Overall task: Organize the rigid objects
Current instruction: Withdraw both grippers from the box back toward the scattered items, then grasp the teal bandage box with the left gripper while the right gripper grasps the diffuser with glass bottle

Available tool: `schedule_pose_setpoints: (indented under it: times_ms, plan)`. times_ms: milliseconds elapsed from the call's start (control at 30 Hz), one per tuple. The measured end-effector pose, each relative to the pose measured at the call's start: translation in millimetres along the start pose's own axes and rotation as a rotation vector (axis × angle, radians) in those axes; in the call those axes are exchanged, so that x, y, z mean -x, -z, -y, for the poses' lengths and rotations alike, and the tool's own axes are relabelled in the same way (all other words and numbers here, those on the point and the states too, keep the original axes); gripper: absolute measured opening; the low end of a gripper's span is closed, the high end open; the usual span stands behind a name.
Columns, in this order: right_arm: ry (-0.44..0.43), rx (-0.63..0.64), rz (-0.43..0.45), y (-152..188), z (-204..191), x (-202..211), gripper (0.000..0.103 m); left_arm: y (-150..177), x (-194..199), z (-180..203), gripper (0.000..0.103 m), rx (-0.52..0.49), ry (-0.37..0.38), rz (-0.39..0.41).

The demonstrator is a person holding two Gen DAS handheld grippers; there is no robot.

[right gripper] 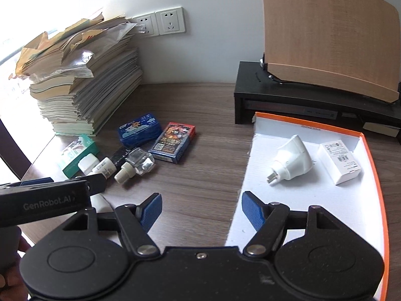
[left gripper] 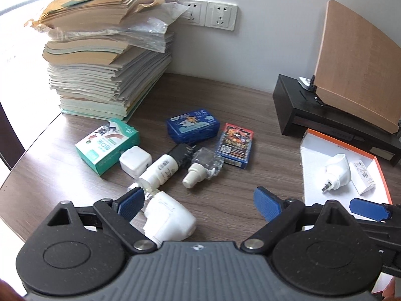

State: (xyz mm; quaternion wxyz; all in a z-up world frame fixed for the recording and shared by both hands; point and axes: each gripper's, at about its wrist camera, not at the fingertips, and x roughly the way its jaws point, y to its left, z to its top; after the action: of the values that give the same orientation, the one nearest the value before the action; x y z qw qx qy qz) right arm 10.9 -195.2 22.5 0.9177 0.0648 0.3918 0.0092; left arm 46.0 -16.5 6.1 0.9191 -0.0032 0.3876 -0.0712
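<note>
Loose items lie in a cluster on the wooden table: a green box (left gripper: 107,145), a white charger cube (left gripper: 135,161), a white bottle (left gripper: 160,170), a glass bottle (left gripper: 200,165), a blue case (left gripper: 193,125) and a card deck (left gripper: 235,145). My left gripper (left gripper: 199,203) is open just in front of them. A white plug adapter (left gripper: 168,218) lies by its left finger, with no pad pressing on it. My right gripper (right gripper: 201,212) is open and empty at the left edge of an orange-rimmed white tray (right gripper: 288,200). In the tray lie a white plug (right gripper: 290,163) and a small white box (right gripper: 339,161).
A tall stack of books and papers (left gripper: 105,57) stands at the back left under two wall sockets (left gripper: 208,12). At the back right, a black riser (right gripper: 288,95) carries a wooden panel (right gripper: 325,30). The table's edge (left gripper: 32,145) runs down the left side.
</note>
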Motion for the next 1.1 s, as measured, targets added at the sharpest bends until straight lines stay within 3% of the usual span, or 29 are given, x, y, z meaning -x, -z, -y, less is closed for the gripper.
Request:
schedule_pose_setpoints:
  times_ms: [400, 600, 800, 967, 1100]
  plan:
    - [-0.093, 0.047, -0.059, -1.5, -98.2, -40.7, 0.084, -12.0, -15.0, -84.4, 0.097, 0.025, -0.031, -0.013]
    - [-0.128, 0.002, -0.092, 7.2, -133.0, -58.2, 0.097, -18.3, -34.0, -128.8, 0.099, -0.008, -0.032, -0.020]
    - [-0.134, -0.110, -0.152, 13.8, -147.3, -79.4, 0.102, -33.7, -73.0, -159.3, 0.101, -0.114, -0.022, -0.025]
    - [-0.087, -0.150, -0.173, 14.8, -152.7, -96.0, 0.103, -39.7, -108.0, -160.0, 0.103, -0.272, -0.018, -0.020]
    - [-0.054, -0.154, -0.222, 17.1, -153.9, -114.2, 0.102, -43.0, -134.7, -160.0, 0.103, -0.323, 0.012, -0.050]
